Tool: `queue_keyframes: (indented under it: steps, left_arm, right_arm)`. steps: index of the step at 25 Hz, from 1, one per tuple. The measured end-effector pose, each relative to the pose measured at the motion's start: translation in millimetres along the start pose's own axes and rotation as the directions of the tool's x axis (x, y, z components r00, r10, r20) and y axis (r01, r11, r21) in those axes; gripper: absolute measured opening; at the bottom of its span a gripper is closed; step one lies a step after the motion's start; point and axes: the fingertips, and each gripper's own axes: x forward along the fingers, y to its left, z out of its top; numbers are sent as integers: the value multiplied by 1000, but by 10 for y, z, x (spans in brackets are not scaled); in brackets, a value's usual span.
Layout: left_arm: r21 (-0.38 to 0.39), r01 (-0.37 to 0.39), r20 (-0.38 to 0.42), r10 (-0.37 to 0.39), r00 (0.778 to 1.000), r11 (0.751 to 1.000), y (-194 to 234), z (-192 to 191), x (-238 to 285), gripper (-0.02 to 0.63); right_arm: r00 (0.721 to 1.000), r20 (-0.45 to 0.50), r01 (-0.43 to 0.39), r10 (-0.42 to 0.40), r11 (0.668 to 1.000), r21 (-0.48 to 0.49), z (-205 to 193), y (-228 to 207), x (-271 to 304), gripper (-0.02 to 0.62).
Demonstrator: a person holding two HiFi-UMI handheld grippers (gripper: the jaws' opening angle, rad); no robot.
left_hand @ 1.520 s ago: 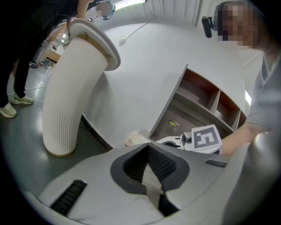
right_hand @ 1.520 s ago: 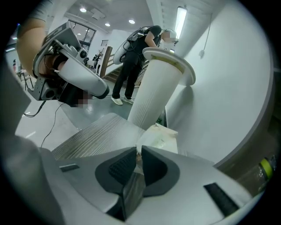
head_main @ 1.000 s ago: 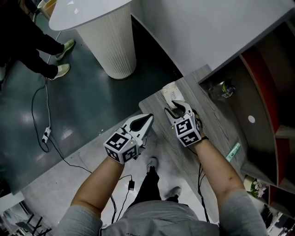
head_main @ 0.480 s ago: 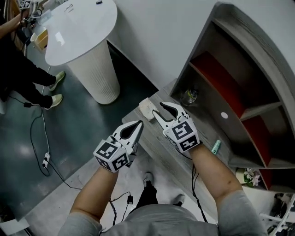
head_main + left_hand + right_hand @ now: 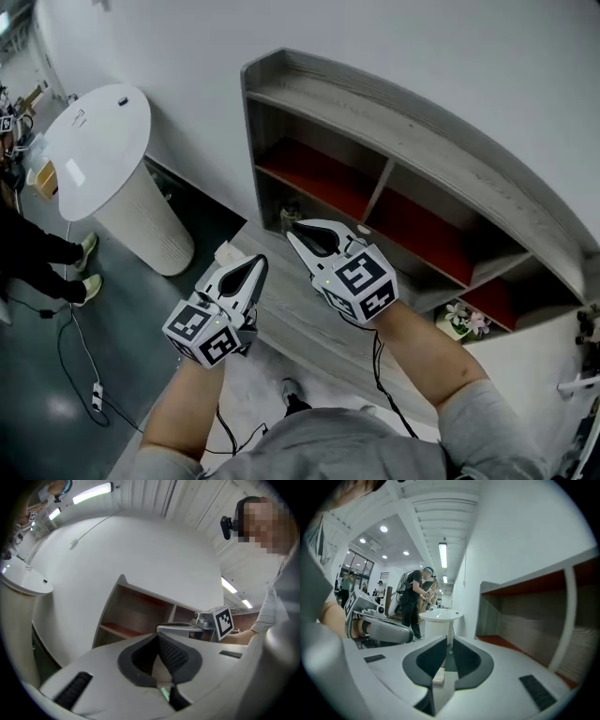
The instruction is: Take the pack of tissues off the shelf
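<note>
The pack of tissues (image 5: pixel 227 253) is a small pale packet lying at the left end of the grey wooden ledge (image 5: pixel 309 323) below the shelf unit (image 5: pixel 394 131). My left gripper (image 5: pixel 258 261) hovers just right of the pack, shut and empty, its pads meeting in the left gripper view (image 5: pixel 159 637). My right gripper (image 5: pixel 292 232) is raised above the ledge and points at the shelf's lower left compartment. Its jaws are closing: a narrow slit remains between them (image 5: pixel 449 641) and nothing is in it.
A clear bottle (image 5: pixel 289 216) stands in the lower left compartment, and a small pot of flowers (image 5: pixel 464 319) stands at the ledge's right end. A white round pedestal table (image 5: pixel 98 141) is at the left. A person's legs (image 5: pixel 42 253) and a floor cable (image 5: pixel 84 352) lie beyond it.
The head view has tilted up, bringing the whole shelf unit into sight. The right gripper has lifted away from the pack with nothing in it, and its jaws have narrowed from wide open.
</note>
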Motion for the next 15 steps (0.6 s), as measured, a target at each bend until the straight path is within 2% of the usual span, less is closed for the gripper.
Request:
queue_keyframes:
  steps: [4,8,15]
  left_arm:
    - [18,90,3,-90,996,996,-769,210,326,12]
    - [26,178,-15,-178,984,984,-1565,242,550,12]
    - [32,339,-47,-337,940,940,-2931,183,890,12]
  right_arm:
    - [998,18,64,-64,998,25,121,-243,-927,8]
    - [993,43,109,-111,993,47,138,-395,-1868,-9]
    - [975,82,201,-208,976,89,60,-536,-3483,-6]
